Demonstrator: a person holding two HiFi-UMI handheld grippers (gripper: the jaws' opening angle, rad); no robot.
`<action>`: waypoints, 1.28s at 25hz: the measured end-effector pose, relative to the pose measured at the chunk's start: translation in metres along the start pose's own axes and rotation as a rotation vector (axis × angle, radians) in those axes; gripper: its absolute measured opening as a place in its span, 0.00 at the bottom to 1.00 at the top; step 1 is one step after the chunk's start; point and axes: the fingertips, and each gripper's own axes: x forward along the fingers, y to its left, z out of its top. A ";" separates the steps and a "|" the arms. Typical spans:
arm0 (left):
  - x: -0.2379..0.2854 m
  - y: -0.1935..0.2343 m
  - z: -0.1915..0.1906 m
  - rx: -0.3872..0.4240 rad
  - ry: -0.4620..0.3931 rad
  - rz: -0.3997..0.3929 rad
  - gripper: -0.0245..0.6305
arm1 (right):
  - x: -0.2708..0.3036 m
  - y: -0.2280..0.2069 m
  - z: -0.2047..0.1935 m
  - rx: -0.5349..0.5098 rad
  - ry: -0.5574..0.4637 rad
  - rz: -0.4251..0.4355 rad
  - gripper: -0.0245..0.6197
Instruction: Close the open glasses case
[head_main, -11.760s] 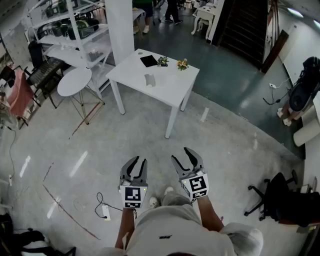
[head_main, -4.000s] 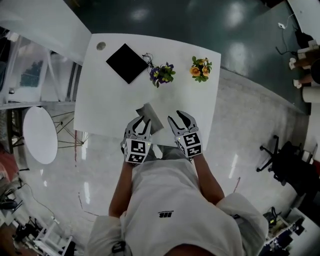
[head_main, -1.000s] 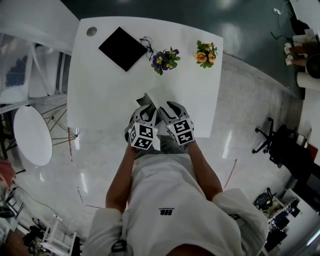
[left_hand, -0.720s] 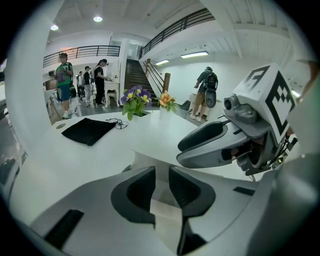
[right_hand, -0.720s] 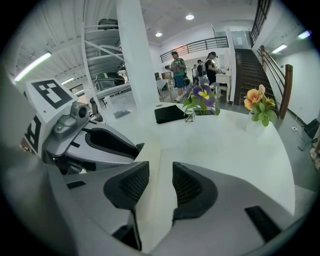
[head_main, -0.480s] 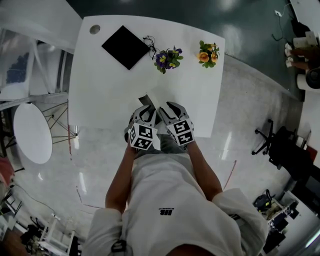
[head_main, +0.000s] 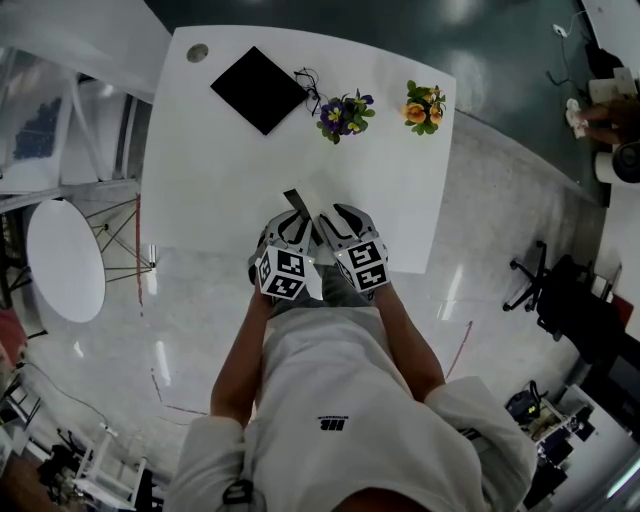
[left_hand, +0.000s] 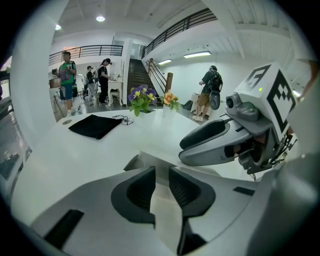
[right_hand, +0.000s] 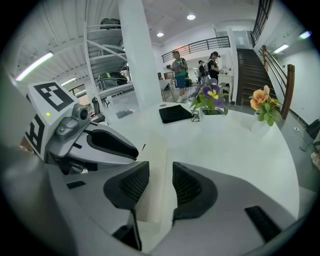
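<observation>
White bench (head_main: 200, 150): nothing has moved since half a second ago. My left hand-held gripper (head_main: 291, 220) and right hand-held gripper (head_main: 330, 216) each narrowly pinch the glasses case (head_main: 298, 198). It lies nearer me than the black cloth (head_main: 258, 88), long axis roughly toward it.

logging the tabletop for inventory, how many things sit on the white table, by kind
glasses case: 1
black square mat: 1
flower bunches: 2, one purple, one orange
total: 4
</observation>
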 end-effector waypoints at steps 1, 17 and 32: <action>-0.001 0.001 -0.001 -0.003 -0.001 0.001 0.19 | 0.001 0.002 0.000 -0.001 0.001 0.000 0.27; -0.006 0.008 -0.020 -0.013 0.017 -0.004 0.18 | 0.007 0.016 -0.003 -0.011 0.011 -0.016 0.27; -0.004 0.013 -0.035 0.009 0.044 -0.033 0.18 | 0.013 0.024 -0.010 -0.008 0.024 -0.045 0.29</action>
